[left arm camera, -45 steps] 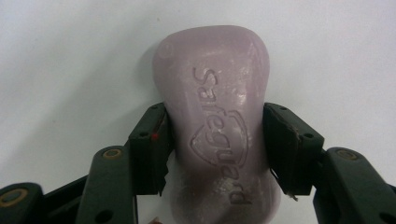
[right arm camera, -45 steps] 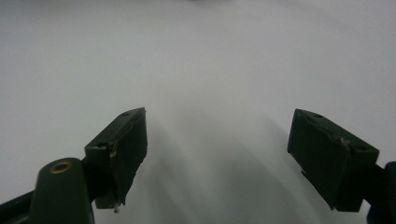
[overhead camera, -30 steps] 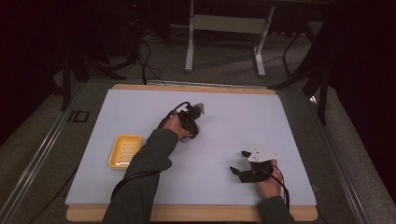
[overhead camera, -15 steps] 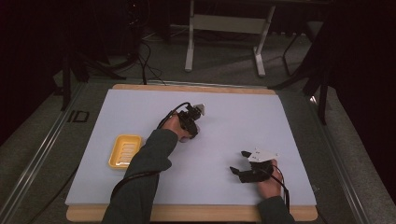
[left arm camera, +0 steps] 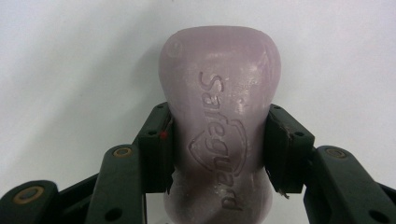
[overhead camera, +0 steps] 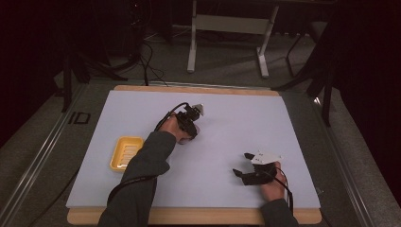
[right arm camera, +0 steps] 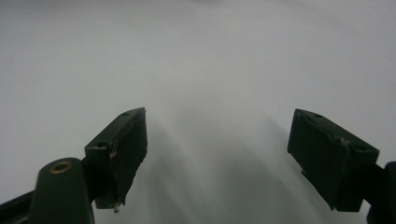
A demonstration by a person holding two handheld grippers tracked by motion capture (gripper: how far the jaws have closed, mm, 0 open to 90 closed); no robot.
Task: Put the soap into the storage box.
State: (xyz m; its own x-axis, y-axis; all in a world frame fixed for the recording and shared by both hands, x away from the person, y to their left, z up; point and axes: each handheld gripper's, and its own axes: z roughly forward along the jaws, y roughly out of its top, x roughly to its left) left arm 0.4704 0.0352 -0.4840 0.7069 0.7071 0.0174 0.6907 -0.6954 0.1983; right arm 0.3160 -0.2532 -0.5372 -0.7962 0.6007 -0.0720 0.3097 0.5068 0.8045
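1. A person sits at a desk [overhead camera: 283,137] covered with a white sheet, holding a two-jaw tool in each hand.

2. The left tool [left arm camera: 219,149] is closed on a pale lilac bar of soap [left arm camera: 219,93]. Its two black pads press the bar's narrowed waist from either side. The bar's long axis runs straight ahead along the jaws, with its rounded end pointing away from the hand. The jaws have just finished closing onto it.

3. From the high view, the left tool [overhead camera: 191,124] sits near the middle of the desk, a little toward the far edge, with the forearm reaching diagonally up from the bottom of the frame.

4. A yellow soap dish [overhead camera: 126,153] lies on the desk to the left of that forearm and nearer the person than the soap. It is empty, with a ribbed floor, and well apart from the held bar.

5. The likely next move is carrying the bar back and to the left into the dish; the left hand is much the nearer one.

6. The right tool [right arm camera: 217,154] stands wide open with nothing between its jaws. In the high view, the right tool [overhead camera: 253,172] rests near the front right of the desk, far from the dish.
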